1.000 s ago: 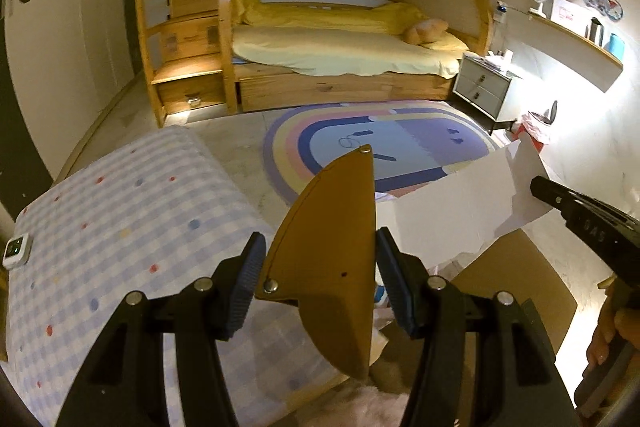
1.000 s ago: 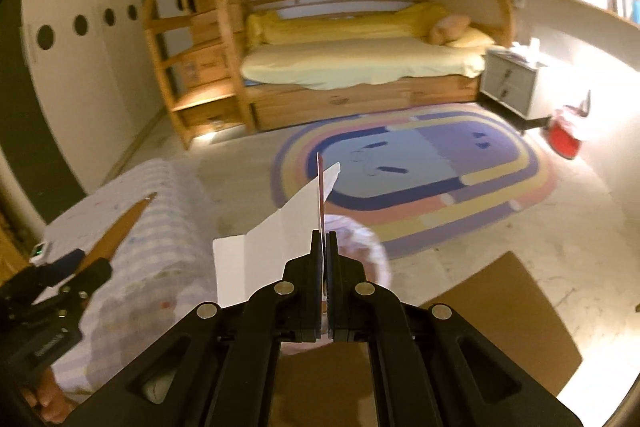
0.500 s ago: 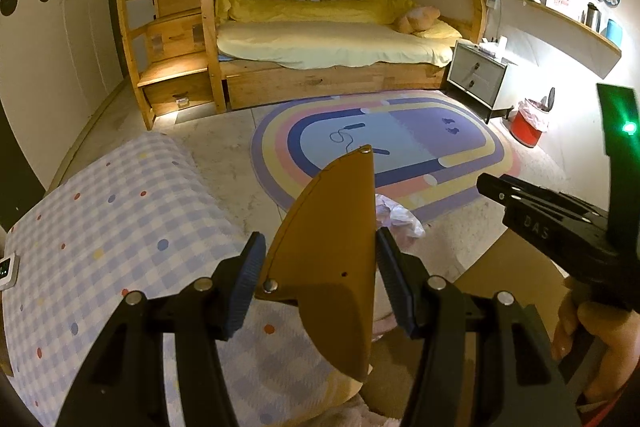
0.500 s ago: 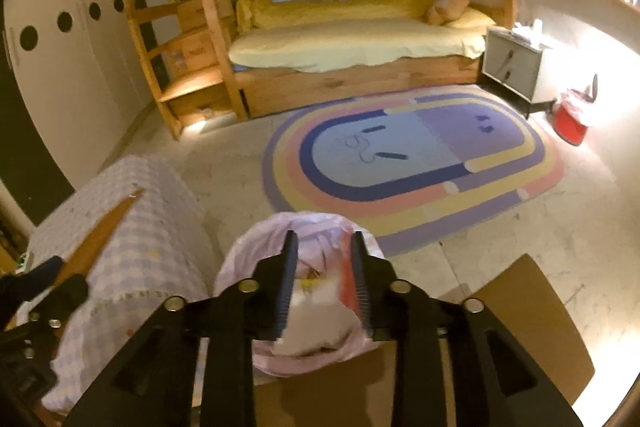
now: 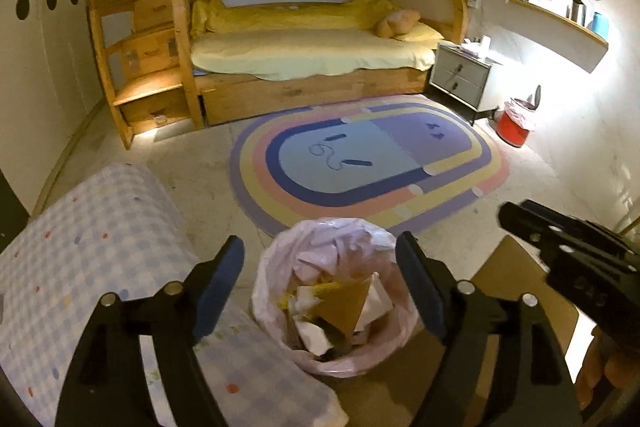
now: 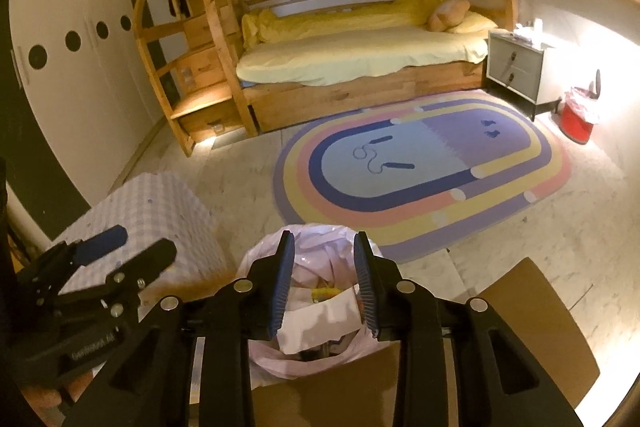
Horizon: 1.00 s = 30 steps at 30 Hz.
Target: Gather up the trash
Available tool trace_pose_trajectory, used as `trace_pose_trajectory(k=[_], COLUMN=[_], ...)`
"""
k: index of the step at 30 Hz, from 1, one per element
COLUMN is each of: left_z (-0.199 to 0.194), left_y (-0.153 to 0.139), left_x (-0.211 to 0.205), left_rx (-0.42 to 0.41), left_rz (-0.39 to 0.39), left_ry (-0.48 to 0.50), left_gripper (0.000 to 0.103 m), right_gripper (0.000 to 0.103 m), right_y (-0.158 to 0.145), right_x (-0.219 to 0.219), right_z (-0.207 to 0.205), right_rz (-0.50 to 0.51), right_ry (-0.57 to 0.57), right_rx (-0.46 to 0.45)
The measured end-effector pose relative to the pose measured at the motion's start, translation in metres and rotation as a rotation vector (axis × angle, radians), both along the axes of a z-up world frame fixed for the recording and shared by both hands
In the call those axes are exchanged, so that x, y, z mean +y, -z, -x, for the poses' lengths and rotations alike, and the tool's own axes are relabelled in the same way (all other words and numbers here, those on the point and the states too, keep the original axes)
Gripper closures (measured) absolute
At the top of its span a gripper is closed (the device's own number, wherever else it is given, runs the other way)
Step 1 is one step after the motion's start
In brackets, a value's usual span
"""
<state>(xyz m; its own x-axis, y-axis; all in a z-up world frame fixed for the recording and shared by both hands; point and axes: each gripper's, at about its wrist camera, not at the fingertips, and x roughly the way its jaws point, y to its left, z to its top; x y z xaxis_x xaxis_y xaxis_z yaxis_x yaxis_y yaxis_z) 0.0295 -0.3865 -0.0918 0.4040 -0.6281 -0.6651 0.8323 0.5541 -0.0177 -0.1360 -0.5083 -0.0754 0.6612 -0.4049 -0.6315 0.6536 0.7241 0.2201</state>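
Now both grippers tilt down over the trash bag point(image 5: 334, 303), fingers opening, nothing between.

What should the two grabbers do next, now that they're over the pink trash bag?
Probably lift both away and look for more trash. The left gripper is opening with nothing between its fingers, and the brown cardboard piece lies in the pink trash bag. The right gripper is opening too; the white paper sits in the bag below it.
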Motion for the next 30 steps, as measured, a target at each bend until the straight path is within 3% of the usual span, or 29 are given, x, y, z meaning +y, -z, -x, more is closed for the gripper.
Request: trace_pose_trajectory(k=[7,17,21,30], left_z=[-0.01,0.005,0.017,0.029], left_y=[-0.01,-0.043,-0.057,-0.079], left_x=[0.048,0.132,0.179,0.29], left_rx=[-0.013,-0.062,-0.092,-0.021], left_rz=[-0.018,-0.088,-0.115,-0.137], left_ry=[-0.126,-0.276,-0.36,-0.577], left_gripper=[0.01,0.007,0.007,0.007], right_gripper=[0.057,0.016,0.015,0.011], right_y=[-0.012,-0.046,-0.064,-0.092], right_x=[0.023,0.092,0.125,0.197], right_z=[0.008,0.008,0.007,-0.013], right_rz=[-0.014,-0.041,-0.025,-0.027], right_ry=[-0.073,-0.281,-0.364,-0.582], right_rx=[-0.015,-0.03,-0.033,-0.023])
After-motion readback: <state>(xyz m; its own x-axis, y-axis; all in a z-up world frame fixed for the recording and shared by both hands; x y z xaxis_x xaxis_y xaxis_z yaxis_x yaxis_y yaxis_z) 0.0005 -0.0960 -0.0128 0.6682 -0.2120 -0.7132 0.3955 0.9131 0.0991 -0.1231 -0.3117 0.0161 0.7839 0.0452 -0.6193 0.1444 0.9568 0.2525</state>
